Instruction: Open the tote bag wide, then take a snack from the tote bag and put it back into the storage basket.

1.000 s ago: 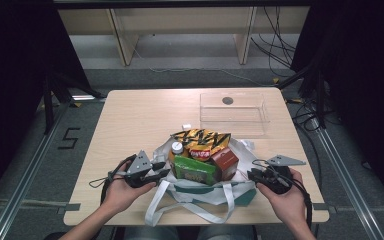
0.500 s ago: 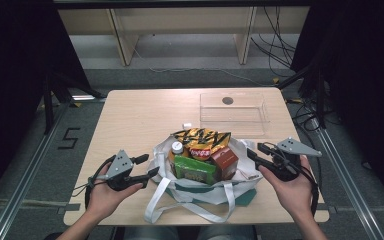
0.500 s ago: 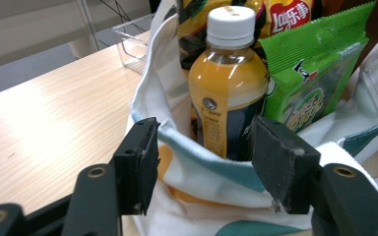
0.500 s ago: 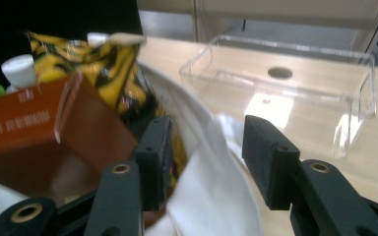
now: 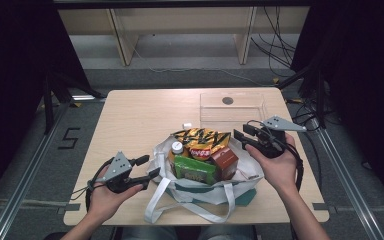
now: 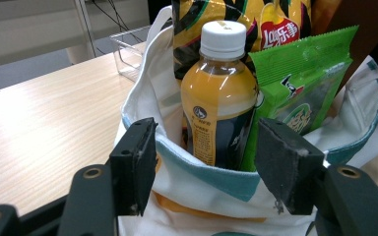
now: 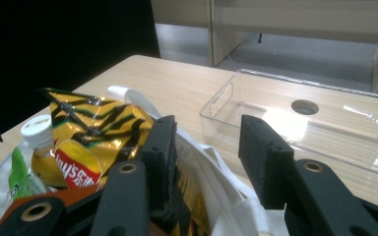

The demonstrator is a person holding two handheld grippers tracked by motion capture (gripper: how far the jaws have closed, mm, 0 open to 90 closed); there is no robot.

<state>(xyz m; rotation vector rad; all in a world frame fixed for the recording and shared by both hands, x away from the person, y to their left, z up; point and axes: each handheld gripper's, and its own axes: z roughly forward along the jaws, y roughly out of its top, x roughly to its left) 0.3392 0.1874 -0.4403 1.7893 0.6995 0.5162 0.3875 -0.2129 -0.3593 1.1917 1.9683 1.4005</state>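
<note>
Facing the bottle (image 6: 220, 96) in the tote bag (image 5: 200, 192), both claws (image 6: 209, 167) (image 7: 204, 160) spread, holding nothing.

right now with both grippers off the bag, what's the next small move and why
Probably lower the right gripper onto the yellow chip bag. It lies topmost in the white tote bag, nearest that open gripper, and the clear bin sits just beyond it. The left gripper is open beside the tote's rim.

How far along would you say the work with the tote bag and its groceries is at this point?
Early. The tote bag lies open with the chip bag, juice bottle, green packet and brown carton inside. Left gripper and right gripper are open, holding nothing. The clear bin is empty; nothing has been moved there.
</note>
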